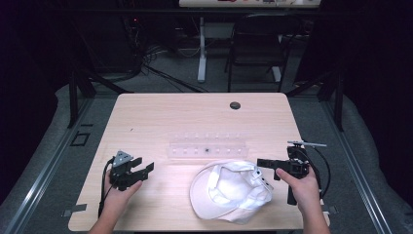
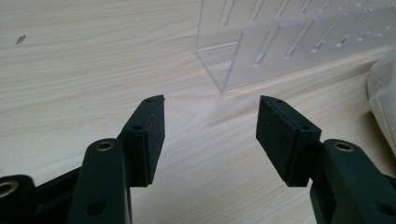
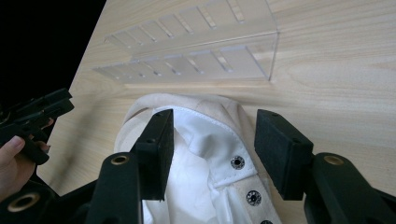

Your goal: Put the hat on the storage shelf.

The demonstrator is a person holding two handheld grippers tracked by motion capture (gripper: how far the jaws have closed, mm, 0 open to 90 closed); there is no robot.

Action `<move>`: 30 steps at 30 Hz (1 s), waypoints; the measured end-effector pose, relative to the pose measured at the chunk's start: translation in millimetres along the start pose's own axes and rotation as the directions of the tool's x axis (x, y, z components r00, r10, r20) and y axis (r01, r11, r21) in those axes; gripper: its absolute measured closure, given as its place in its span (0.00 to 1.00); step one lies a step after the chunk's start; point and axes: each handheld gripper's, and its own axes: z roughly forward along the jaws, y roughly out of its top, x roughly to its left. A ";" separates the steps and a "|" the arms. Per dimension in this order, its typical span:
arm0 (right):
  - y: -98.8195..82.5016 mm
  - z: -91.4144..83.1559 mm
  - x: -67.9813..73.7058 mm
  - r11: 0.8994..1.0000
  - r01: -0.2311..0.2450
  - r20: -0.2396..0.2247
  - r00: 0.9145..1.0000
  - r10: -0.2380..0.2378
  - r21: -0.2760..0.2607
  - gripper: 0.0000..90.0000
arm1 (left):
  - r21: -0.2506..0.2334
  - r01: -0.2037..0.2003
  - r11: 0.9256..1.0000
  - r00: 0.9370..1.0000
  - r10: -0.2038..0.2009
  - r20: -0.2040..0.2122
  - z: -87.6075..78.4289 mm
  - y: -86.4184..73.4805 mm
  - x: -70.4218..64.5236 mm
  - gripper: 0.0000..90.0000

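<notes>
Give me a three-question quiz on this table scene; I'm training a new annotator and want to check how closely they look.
1. True or false: the left gripper has its jaws closed on the cap.
2. Which thing lies nearest the right gripper? A) the clear acrylic rack B) the cap C) the dark round grommet
3. Which way up does the cap lie on the table?

Key
1. False: its jaws stand open over bare wood, apart from the cap.
2. B: the snap strap at the cap's back shows between its open jaws.
3. Upside down, with the white lining facing up.
</notes>
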 end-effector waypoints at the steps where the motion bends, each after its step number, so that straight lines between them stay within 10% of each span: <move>1: 0.0 0.0 0.0 1.000 0.000 0.000 1.000 0.000 0.000 0.53 | 0.000 0.000 1.000 1.000 0.000 0.000 0.0 0.0 0.0 0.47; 19: -9.6 -7.5 -4.0 1.000 -0.025 -0.075 0.997 0.026 0.017 0.50 | 0.013 -0.097 0.995 0.994 0.096 0.061 12.4 7.5 -28.4 0.47; 30: -21.5 7.7 -16.2 0.997 -0.050 -0.045 0.998 0.053 0.056 0.47 | 0.029 -0.162 0.986 0.982 0.158 0.101 20.8 9.9 -47.5 0.47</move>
